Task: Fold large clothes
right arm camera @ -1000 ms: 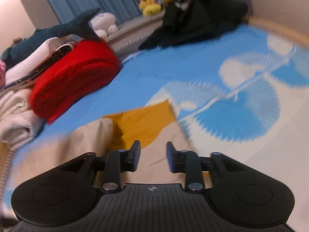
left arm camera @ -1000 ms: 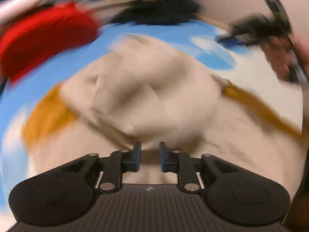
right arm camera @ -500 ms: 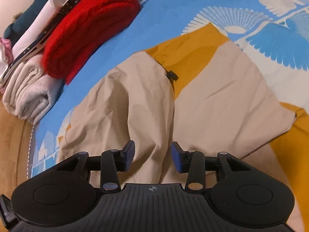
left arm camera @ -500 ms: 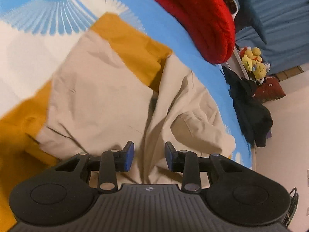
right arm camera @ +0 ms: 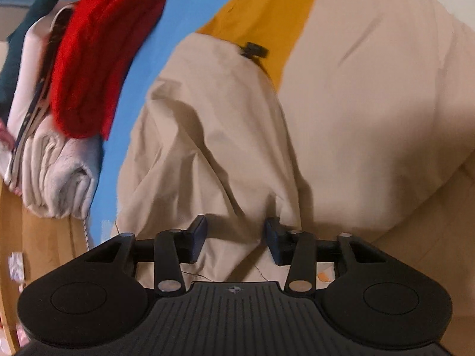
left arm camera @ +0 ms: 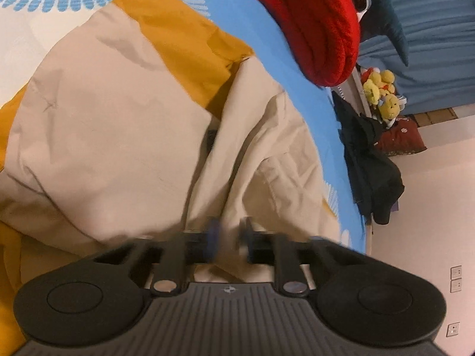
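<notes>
A large beige garment with mustard-yellow panels lies crumpled on the blue patterned bedspread. It also fills the right wrist view. My left gripper is low over a raised fold of the beige cloth; its fingers are blurred, with a narrow gap and cloth between them. My right gripper is open, its fingers straddling a beige ridge of the same garment near its edge. A small black tab sits on the garment by the yellow panel.
A folded red blanket lies on the bed beyond the garment. A rolled pale towel and wooden bed edge are at left. Dark clothes, yellow plush toys and blue curtains are farther back.
Both grippers have dropped closer to the beige garment. The left fingers have narrowed around a cloth fold. The right fingers have spread wider over a ridge.
</notes>
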